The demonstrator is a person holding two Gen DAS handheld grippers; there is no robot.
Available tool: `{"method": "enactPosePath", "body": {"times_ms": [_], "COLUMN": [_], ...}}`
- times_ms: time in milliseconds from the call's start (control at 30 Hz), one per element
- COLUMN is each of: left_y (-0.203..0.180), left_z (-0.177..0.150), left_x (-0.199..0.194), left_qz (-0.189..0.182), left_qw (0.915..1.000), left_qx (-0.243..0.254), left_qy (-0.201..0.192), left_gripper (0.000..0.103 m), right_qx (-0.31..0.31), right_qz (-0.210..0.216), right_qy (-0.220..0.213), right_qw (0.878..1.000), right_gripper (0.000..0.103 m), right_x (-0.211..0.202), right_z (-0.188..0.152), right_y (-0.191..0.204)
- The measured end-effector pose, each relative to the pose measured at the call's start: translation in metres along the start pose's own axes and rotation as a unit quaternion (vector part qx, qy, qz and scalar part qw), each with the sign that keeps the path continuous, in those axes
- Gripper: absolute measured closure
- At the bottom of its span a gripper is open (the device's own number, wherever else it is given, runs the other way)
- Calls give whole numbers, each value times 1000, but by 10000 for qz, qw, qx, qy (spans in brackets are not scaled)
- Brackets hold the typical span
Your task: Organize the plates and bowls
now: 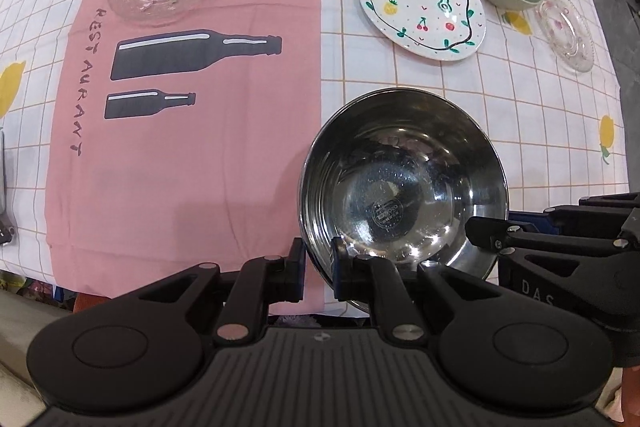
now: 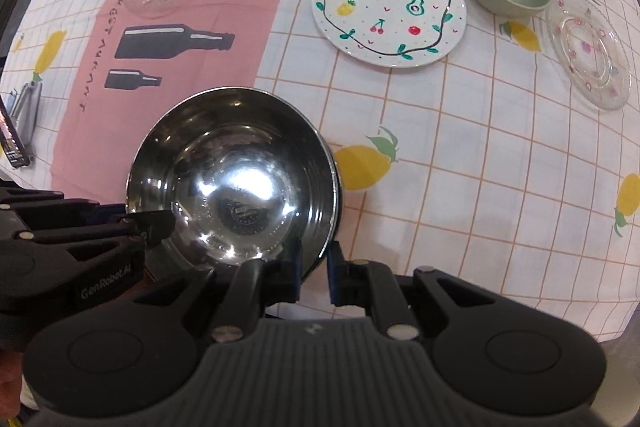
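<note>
Both your grippers, left gripper (image 1: pixel 318 267) and right gripper (image 2: pixel 314 273), have fingers clamped on the steel bowl's (image 1: pixel 404 183) thin rim near 6 o'clock. Uneven tilt and that slick rim slips free onto the surface (image 1: pixel 400 75).

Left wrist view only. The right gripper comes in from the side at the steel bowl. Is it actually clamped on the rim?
Observer: Yes. In the right wrist view the right gripper has one of its fingers inside the steel bowl rim and one outside, shut on it.
Operator: What's cut off at the table's left edge?
Observer: A grey metal tool with a dark box beside it.
Operator: The right gripper blocks my view past the bowl. Any dish there?
Observer: No dish. Only the tablecloth's lemon print shows there.
</note>
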State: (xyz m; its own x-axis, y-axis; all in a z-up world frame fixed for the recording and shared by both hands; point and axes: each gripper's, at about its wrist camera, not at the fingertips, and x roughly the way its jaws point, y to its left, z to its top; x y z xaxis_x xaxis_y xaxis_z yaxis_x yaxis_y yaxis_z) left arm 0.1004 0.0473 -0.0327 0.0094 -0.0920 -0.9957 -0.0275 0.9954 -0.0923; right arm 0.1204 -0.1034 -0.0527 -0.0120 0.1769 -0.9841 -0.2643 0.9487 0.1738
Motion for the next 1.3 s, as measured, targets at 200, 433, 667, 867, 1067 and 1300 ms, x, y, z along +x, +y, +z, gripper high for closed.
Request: {"method": "enactPosePath", "body": {"times_ms": [200, 433, 667, 867, 1067, 1300], "left_y": [-3, -2, -3, -3, -2, -16], "left_z": [3, 5, 6, 6, 4, -2], "left_x": [5, 8, 11, 6, -9, -49], "left_qz": [43, 95, 93, 109, 166, 123], "left_qw": [9999, 9997, 9996, 9996, 9993, 9882], "left_qx": [70, 145, 162, 209, 287, 890], "left_qy": [64, 142, 232, 133, -182, -1243], "left_gripper": [89, 90, 88, 69, 65, 64], "right_qx": [-15, -70, -95, -109, -129, -435], "right_qz": [-53, -60, -65, -70, -24, 63], "right_qy": [69, 140, 149, 61, -9, -447], "right_qw": [10000, 9999, 9998, 9999, 9999, 9980], "right_gripper": [93, 94, 92, 79, 72, 66], "right_x": [8, 11, 12, 8, 2, -23], "right_z": [3, 6, 9, 8, 6, -2], "right_y": [-1, 1, 1, 1, 1, -5]}}
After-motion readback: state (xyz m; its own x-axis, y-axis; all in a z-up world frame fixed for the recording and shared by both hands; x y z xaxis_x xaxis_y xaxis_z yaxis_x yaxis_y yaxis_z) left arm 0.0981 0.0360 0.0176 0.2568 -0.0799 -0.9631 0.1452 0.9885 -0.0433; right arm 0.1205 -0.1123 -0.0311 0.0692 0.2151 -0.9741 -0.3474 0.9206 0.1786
